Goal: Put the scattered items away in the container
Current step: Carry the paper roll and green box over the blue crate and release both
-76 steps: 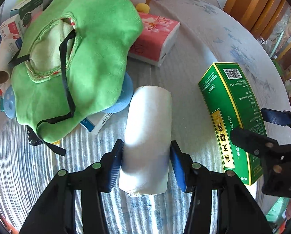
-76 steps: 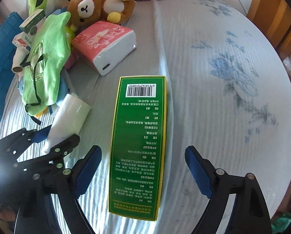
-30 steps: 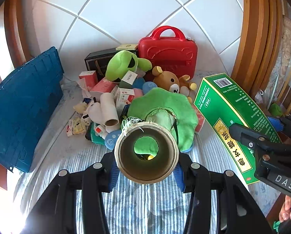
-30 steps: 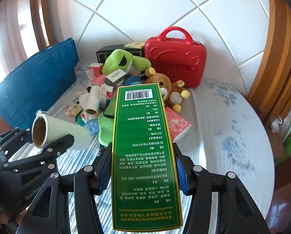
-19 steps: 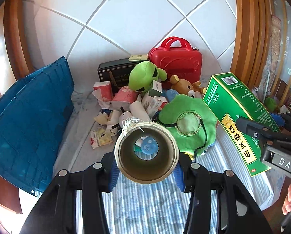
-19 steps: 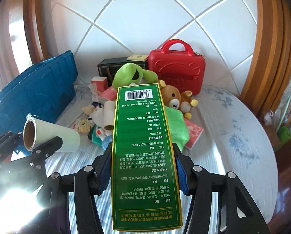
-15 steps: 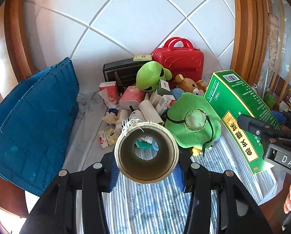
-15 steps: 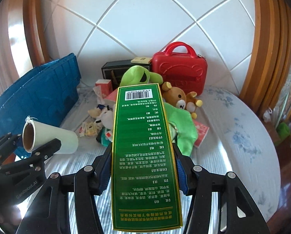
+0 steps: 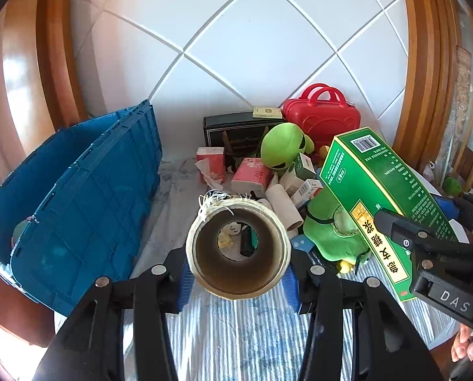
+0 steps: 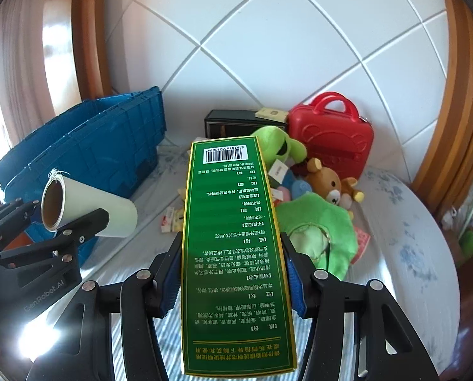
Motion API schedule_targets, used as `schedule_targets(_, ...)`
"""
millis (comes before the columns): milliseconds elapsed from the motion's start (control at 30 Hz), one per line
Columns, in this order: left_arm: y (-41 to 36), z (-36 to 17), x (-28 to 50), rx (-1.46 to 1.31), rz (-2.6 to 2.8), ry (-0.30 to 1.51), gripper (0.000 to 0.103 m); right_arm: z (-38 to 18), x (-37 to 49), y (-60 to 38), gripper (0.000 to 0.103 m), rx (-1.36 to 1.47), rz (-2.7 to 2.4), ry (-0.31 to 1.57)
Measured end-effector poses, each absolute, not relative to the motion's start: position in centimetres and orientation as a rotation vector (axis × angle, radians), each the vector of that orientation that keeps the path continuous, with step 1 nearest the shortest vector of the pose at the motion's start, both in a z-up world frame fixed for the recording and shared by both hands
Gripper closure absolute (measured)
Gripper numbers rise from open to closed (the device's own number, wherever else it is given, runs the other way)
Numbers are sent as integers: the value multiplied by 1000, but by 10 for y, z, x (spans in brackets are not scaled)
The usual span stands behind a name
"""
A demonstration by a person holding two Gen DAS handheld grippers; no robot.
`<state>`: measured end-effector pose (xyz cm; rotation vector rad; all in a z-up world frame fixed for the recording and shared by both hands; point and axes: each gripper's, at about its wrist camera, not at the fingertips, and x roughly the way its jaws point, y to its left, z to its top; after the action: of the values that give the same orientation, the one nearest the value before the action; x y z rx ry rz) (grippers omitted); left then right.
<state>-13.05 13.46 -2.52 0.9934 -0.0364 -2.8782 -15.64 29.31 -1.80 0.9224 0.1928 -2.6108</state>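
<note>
the left gripper [image 9: 238, 281] pinches a cream-coloured roll on a cardboard core [image 9: 238, 249], its blue pads pressed against the roll's two sides. the roll points straight away from the camera, so the left wrist view looks down its hollow core, and loose white threads fray from its upper rim. in the right wrist view the same roll sits lifted above the table, at the left of the frame.

the right gripper [image 10: 233, 281] is clamped on a long green carton [image 10: 233, 247], pads against its two narrow sides, the barcode end pointing away and yellow print at the near end. the carton is held clear of the table.

the blue plastic crate [image 9: 87, 190] stands at the left edge of the table, its ribbed wall facing the grippers; only a small part of its inside shows, too little to tell what is in it.

the rest of the clutter lies on the pale patterned tablecloth [image 10: 404, 254] toward the tiled wall: a red toy suitcase [image 10: 331, 139], a black box [image 9: 233, 130] beside it, a green frog plush [image 9: 284, 147], a brown teddy bear [image 10: 328, 187], a green floppy hat [image 10: 319, 235], pink tissue packs [image 9: 252, 177] and a bare cardboard tube [image 9: 284, 203], all well apart from the crate.
</note>
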Motion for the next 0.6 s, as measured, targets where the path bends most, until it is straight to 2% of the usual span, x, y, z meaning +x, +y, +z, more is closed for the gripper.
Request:
schedule_targets(267,72,10,-128,869,-2860,-15,58,5,-164,239,49,843,-2584,216)
schedule_targets(467,-17,52,-111,716,-2839,-36,58,27,-154,161,49,755,-2590,212)
schedule_targets(600,-84,60,-104,716,-2790,-58,58,41,-148,93,49,712,-2575,209)
